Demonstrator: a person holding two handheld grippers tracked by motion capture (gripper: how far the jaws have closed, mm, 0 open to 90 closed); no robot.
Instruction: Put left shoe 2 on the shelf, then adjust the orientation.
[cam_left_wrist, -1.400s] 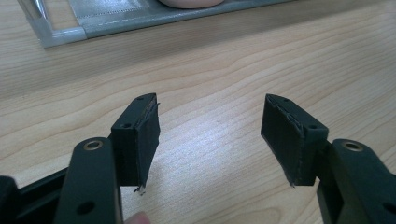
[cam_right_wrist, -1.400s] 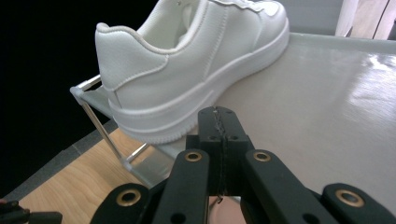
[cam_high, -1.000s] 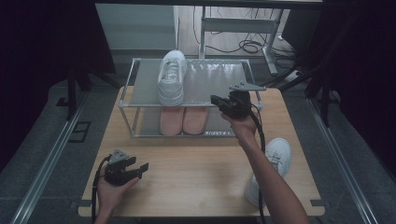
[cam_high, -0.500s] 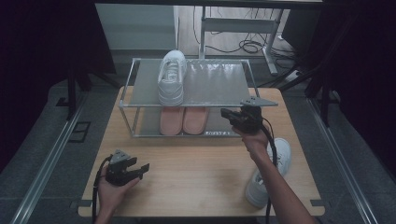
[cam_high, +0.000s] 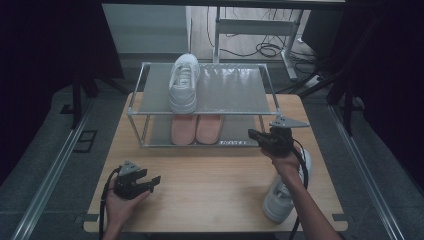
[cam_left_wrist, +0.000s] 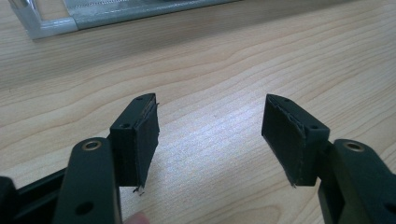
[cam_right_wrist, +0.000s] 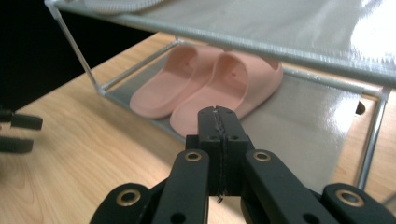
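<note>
Holding right tongs: my right gripper hovers at the rack's front right corner, jaws pressed together on nothing.
Left tongs: my left gripper sits low over the table, jaws spread wide, bare wood between them.
Nearest shoe: a white sneaker lies on the table's right edge, partly under my right forearm.
Rack: the shoe rack carries another white sneaker on top.
Lower shelf: pink slippers sit side by side, just ahead of my shut jaws.

Pale pink slippers, white sneakers, silvery-grey rack, light wood-grain table, black hand-held grippers.
</note>
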